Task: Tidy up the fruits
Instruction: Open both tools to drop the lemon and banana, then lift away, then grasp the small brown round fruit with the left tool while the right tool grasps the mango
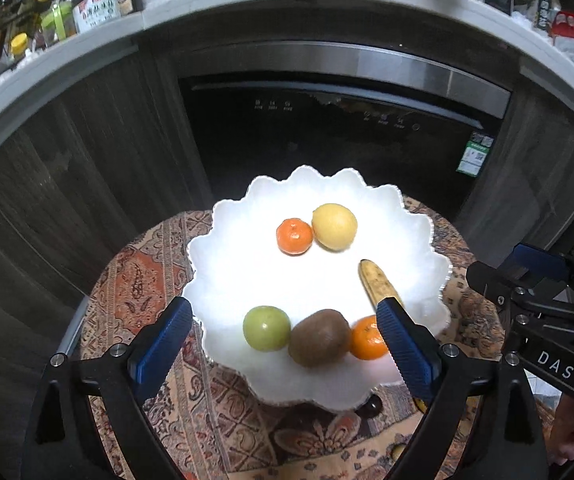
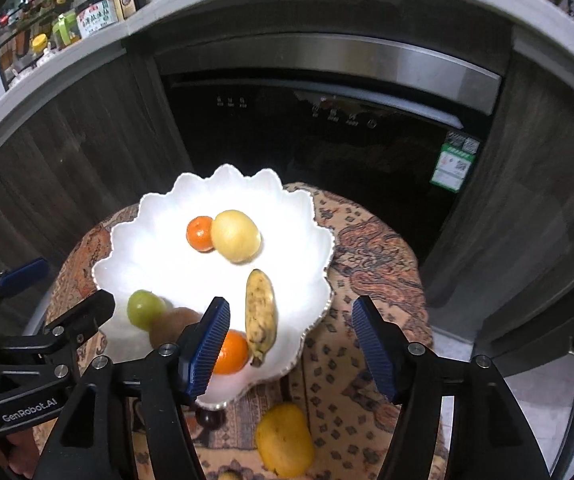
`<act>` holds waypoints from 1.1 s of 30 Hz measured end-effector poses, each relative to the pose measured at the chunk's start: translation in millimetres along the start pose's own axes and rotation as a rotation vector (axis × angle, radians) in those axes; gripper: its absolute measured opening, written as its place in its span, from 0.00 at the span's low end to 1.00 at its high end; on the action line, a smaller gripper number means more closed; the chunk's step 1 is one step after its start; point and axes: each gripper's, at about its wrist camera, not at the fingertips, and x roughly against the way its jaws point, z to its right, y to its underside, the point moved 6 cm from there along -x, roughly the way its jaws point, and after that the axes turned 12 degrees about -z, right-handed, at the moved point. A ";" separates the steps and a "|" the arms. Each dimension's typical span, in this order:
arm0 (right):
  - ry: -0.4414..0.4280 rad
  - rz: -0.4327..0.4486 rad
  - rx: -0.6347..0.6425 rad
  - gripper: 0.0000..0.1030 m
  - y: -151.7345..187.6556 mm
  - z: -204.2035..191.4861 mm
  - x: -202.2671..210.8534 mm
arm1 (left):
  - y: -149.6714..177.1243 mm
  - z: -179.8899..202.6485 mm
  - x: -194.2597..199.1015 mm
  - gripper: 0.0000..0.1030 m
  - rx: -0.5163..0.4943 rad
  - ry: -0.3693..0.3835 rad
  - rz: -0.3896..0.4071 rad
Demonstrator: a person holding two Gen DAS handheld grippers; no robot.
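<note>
A white scalloped bowl [image 1: 215,216] [image 2: 159,204] stands on a round table. In it lie a tangerine [image 1: 294,236], a yellow round fruit [image 1: 334,226], a spotted banana [image 2: 261,316], a green apple [image 1: 266,328], a kiwi [image 1: 319,338] and an orange [image 2: 233,352]. My left gripper [image 1: 285,306] hangs open above the bowl's near side, its pads apart from the fruit. My right gripper [image 2: 290,306] is open over the bowl's right rim, with nothing between its fingers. A yellow fruit [image 2: 285,438] lies on the cloth in front of the bowl.
A patterned cloth [image 1: 135,280] covers the table. A small dark fruit [image 2: 209,418] sits under the bowl's near edge. Behind the table are a black built-in appliance [image 1: 327,128] and dark cabinets. Bottles [image 1: 95,4] stand on the counter at the upper left.
</note>
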 end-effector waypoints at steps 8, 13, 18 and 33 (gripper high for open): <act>0.025 0.044 0.002 0.63 18.1 3.3 41.9 | 16.5 5.0 36.7 0.92 0.016 0.001 0.033; 0.026 0.051 -0.001 0.63 32.0 3.4 54.7 | 31.2 7.2 47.0 0.92 0.021 -0.001 0.037; 0.026 0.053 -0.003 0.63 44.2 1.5 60.8 | 44.2 7.4 53.0 0.92 0.023 -0.009 0.039; 0.038 0.033 -0.004 0.63 74.5 14.1 53.8 | 74.7 22.8 43.2 0.92 0.044 0.015 0.015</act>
